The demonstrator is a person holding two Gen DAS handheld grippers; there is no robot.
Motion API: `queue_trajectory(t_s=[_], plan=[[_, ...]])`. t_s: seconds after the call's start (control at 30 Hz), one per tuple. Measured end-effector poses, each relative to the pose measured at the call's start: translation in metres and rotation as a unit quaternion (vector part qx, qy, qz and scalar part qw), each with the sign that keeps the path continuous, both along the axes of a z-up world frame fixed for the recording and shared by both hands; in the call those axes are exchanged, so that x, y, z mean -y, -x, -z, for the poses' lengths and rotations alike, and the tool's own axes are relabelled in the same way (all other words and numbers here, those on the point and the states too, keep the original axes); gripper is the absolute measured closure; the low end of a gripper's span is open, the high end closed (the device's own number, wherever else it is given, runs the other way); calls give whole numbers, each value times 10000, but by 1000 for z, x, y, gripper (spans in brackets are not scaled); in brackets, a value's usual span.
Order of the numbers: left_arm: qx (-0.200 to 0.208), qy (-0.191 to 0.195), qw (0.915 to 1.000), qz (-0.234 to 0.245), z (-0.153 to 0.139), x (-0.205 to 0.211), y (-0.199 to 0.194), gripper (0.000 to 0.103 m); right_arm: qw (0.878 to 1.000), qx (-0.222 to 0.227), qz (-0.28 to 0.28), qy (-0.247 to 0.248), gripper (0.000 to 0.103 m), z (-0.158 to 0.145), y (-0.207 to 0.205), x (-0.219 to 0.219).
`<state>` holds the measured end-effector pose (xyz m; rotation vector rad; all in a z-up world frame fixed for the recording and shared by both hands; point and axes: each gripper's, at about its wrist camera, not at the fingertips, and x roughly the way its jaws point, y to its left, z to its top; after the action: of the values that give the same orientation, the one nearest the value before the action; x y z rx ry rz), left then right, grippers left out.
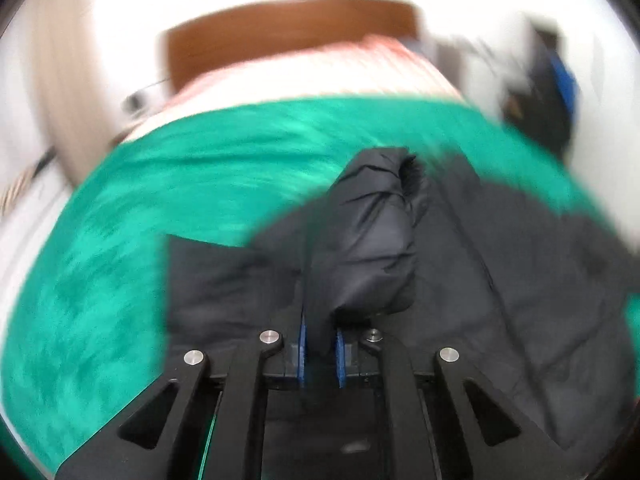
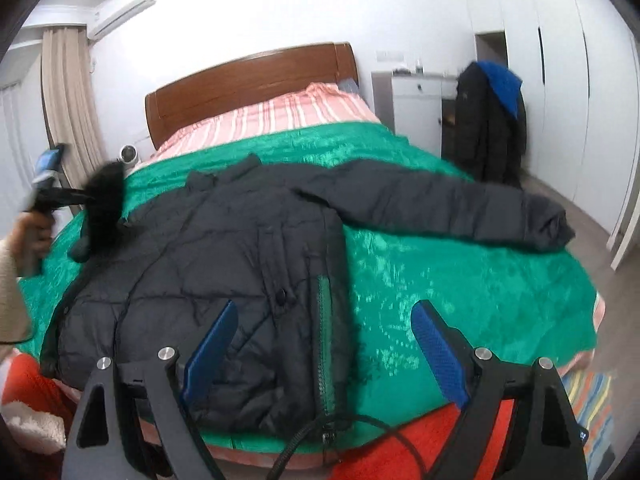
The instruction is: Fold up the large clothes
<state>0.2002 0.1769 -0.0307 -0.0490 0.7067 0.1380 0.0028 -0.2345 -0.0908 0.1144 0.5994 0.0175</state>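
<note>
Green blanket (image 2: 460, 280) covers the near part of the bed; striped pink sheet (image 2: 280, 114) and wooden headboard (image 2: 252, 80) sit at the far end.

Black puffer jacket (image 2: 208, 264) lies flat in the middle-left of the blanket, front side up. Collar points far toward the headboard and hem is near, at the bed edge, so the long axis runs near-to-far. Right-hand sleeve (image 2: 448, 204) is stretched straight out to the right, across the body axis, cuff near the right bed edge. Zipper edge (image 2: 326, 344) runs down the near right side of the body.

Handling guess: padded, bulky, soft and floppy, moderately light, with a slick shell that likely slips. Best grips are cuffs, hem corners or shoulder seams, pinching a thick bunch of fabric.

Left sleeve (image 1: 372, 240) is lifted off the bed, pinched in the left gripper (image 1: 322, 346), jaws narrow and clamped on the cloth; this view is motion-blurred.

Right gripper (image 2: 320, 344) hovers above the near hem, jaws wide, holding nothing.
</note>
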Motion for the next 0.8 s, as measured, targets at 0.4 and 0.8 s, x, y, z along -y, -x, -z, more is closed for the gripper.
queue_trajectory(t_s=[0.4,0.8], plan=[[-553,824,9252,-3664,88,-268,146,96,9987,-212,-473,-19,16,15,-21,-38],[-803,243,9409,-3282,104,-225,180,37,9964,-571,-617,73,16,32,-19,-49]])
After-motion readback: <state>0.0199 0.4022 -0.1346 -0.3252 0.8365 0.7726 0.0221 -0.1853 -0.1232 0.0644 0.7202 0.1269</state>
